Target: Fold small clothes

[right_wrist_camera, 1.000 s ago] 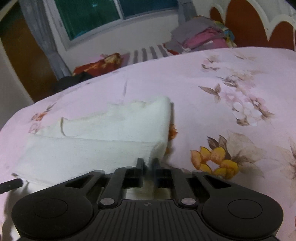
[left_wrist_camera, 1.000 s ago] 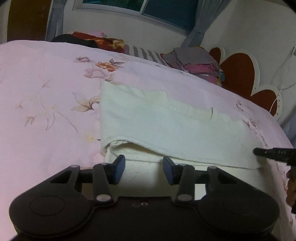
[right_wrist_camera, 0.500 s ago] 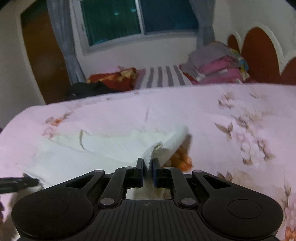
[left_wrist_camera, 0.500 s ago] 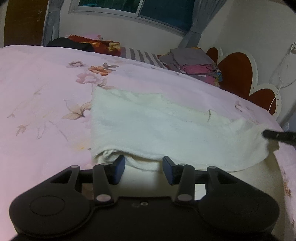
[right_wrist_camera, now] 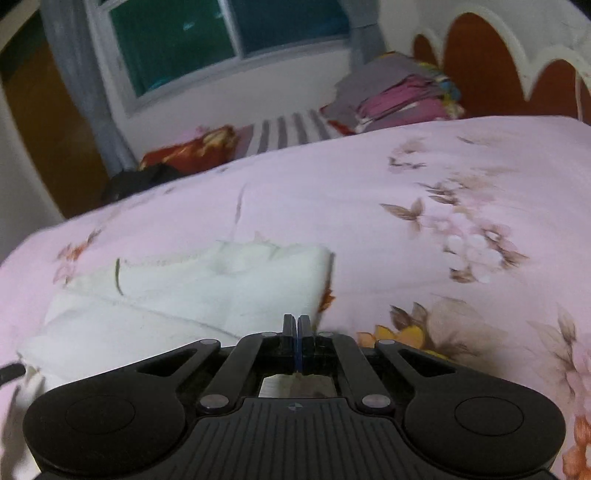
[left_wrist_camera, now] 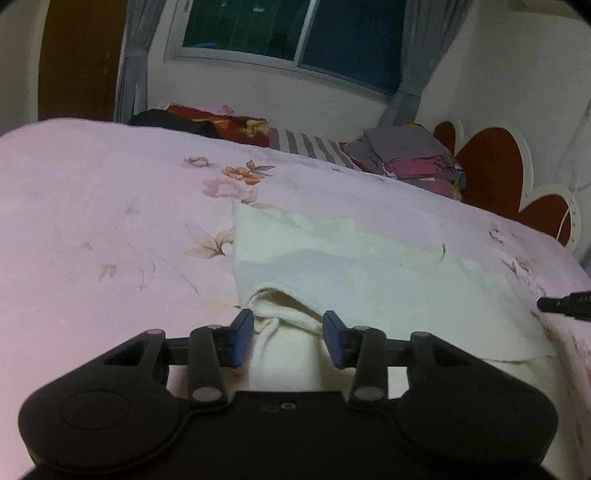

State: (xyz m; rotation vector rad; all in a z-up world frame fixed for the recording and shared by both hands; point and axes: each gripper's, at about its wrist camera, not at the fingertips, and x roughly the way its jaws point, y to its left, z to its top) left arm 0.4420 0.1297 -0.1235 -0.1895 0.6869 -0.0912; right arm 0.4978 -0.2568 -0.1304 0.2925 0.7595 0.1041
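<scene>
A: Bedspread (left_wrist_camera: 92,206), pink, floral print, fills the left wrist view from 9 o'clock across to 3 o'clock. Next item?

B: Left gripper (left_wrist_camera: 288,338), low centre at 6 o'clock. Jaws spread apart, blue pads on either side of a bunched cream edge, not pressing it.

A: And the cloth itself?

B: Cream garment (left_wrist_camera: 369,273), partly folded, lying on the bedspread from centre out toward 3 o'clock. One layer is lapped over another, with a raised fold mouth just ahead of the left gripper. At 3 o'clock, a black fingertip of the other tool shows beside the garment's right end; whether they touch, I cannot tell.

A: Background, same view?

B: Window (left_wrist_camera: 295,33) at 12 o'clock, stacked clothes (left_wrist_camera: 410,162) at 1 o'clock, heart-shaped headboard (left_wrist_camera: 491,170) at 2 o'clock.

A: Right wrist view?

B: Cream garment at 9 o'clock through centre. Right gripper (right_wrist_camera: 297,325) at 6 o'clock, jaws pressed together. The garment's near corner meets the fingertips, but whether any cloth is pinched between them, I cannot tell. Picture is motion-blurred.
</scene>
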